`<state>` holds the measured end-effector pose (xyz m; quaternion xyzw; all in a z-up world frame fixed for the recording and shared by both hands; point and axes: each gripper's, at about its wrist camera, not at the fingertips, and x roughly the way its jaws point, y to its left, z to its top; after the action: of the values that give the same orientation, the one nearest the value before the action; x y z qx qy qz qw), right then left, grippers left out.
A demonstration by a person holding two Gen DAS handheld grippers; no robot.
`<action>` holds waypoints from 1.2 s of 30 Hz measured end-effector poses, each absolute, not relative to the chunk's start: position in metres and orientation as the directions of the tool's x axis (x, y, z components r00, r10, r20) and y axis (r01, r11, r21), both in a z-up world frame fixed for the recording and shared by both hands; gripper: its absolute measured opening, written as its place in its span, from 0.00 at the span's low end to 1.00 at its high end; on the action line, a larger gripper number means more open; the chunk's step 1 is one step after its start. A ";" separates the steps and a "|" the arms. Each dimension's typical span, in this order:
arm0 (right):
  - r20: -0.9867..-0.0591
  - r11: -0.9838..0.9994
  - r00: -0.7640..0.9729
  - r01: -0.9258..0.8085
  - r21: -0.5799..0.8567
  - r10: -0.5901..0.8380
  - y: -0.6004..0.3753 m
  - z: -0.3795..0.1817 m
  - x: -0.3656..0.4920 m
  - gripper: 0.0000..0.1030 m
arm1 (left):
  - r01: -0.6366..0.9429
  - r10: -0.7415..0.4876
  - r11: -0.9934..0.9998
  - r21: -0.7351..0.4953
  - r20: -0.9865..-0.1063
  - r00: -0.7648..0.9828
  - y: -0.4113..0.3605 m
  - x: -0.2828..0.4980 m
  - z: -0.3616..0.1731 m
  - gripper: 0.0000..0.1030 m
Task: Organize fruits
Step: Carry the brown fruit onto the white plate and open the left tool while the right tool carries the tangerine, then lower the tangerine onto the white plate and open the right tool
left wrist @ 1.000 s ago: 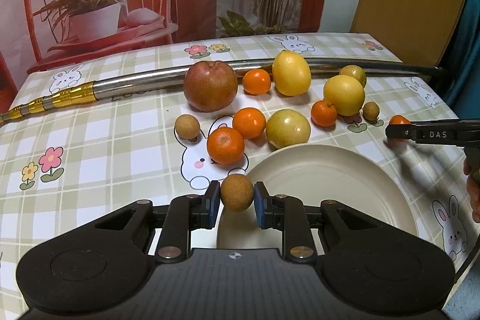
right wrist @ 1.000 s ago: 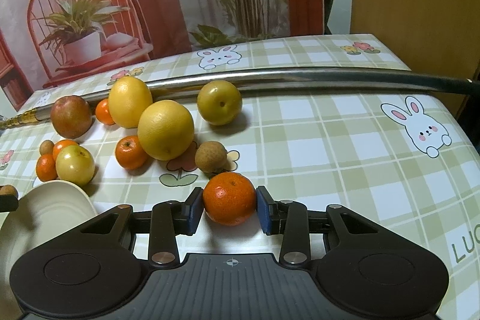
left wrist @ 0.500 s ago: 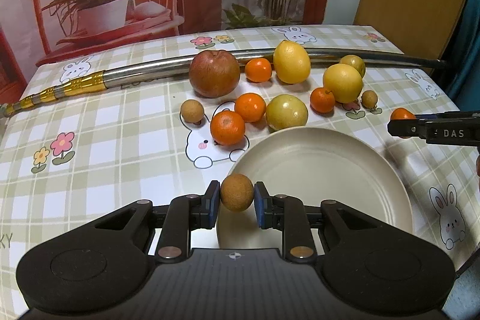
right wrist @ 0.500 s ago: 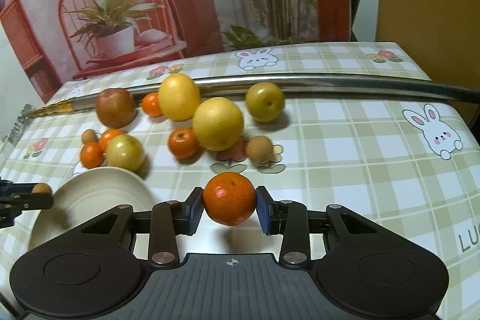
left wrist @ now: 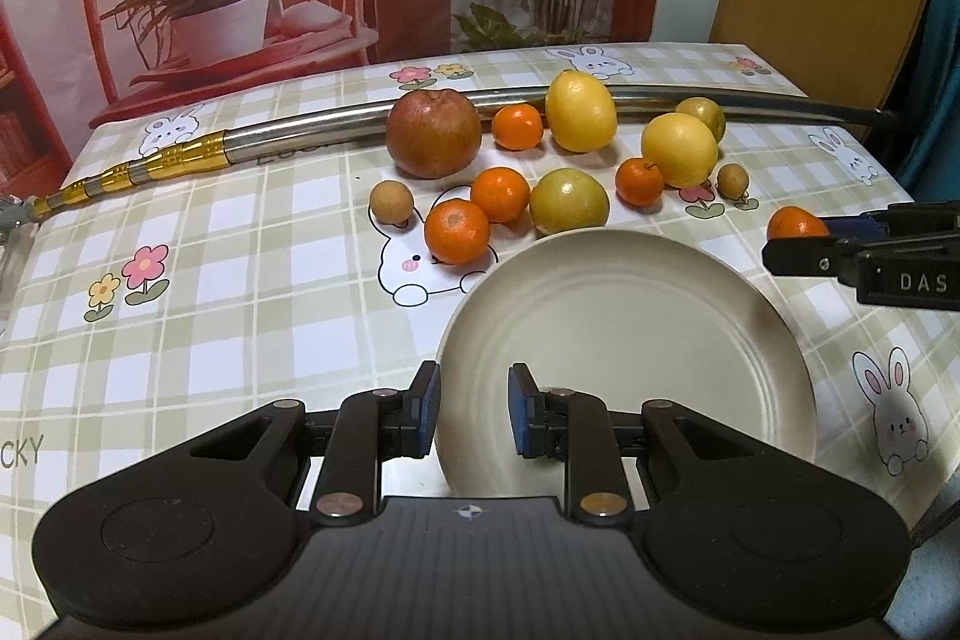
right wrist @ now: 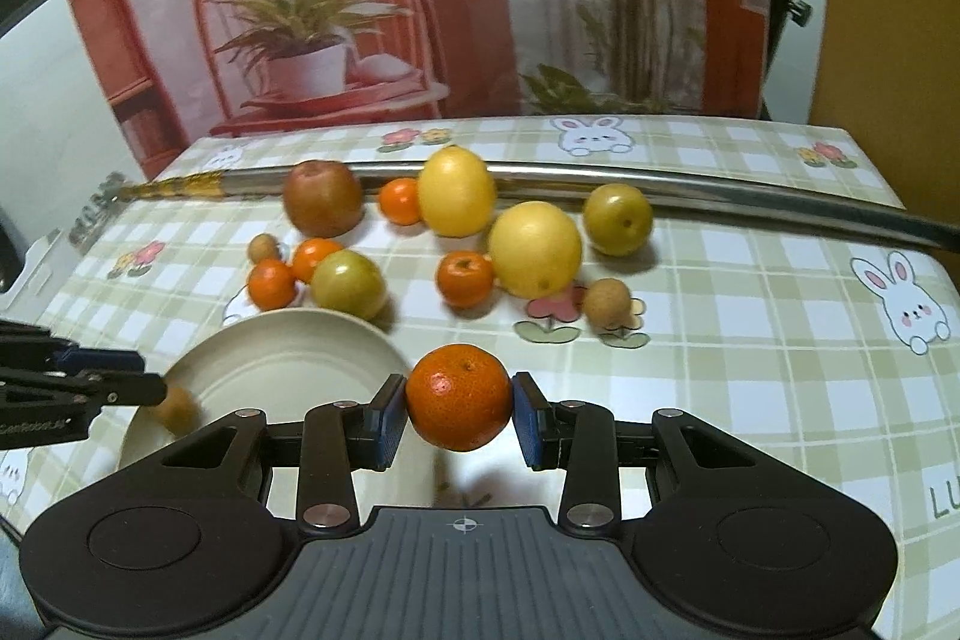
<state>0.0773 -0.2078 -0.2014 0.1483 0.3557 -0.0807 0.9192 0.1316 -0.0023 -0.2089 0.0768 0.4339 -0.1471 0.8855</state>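
Observation:
A cream plate (left wrist: 630,334) lies near the table's front edge, also in the right wrist view (right wrist: 282,358). My left gripper (left wrist: 471,415) is open and empty above the plate's near rim. A small brown fruit (right wrist: 174,407), blurred, shows just below the left gripper (right wrist: 144,388) over the plate. My right gripper (right wrist: 459,415) is shut on an orange mandarin (right wrist: 459,397), held above the table just right of the plate; it also shows in the left wrist view (left wrist: 795,223).
Behind the plate lie a red apple (left wrist: 433,133), yellow citrus (left wrist: 579,112), a green fruit (left wrist: 569,201), several mandarins (left wrist: 457,231) and small brown fruits (left wrist: 391,202). A long metal rod (left wrist: 300,133) crosses the table's back.
My left gripper has opened and let go of the small brown fruit, which drops to the plate. My right gripper has carried the mandarin left, closer to the plate.

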 end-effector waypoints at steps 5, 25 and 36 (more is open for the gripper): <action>-0.677 0.959 0.736 0.201 0.202 -0.011 -0.196 -0.198 0.076 0.33 | 0.327 -0.192 0.945 0.012 -0.791 0.581 -0.004 0.126 -0.209 0.25; -0.728 0.979 0.680 0.080 0.188 0.084 -0.163 -0.211 0.074 0.33 | 0.277 -0.165 0.961 0.006 -0.790 0.590 0.003 0.118 -0.212 0.25; -0.763 0.979 0.638 0.072 0.191 0.102 -0.157 -0.221 0.078 0.34 | 0.243 -0.161 0.970 -0.011 -0.779 0.606 0.009 0.118 -0.211 0.30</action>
<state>0.0777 -0.1573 -0.2205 0.1023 0.4251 0.0081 0.8993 0.1182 0.0094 -0.2105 0.0479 0.4295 -0.1130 0.8947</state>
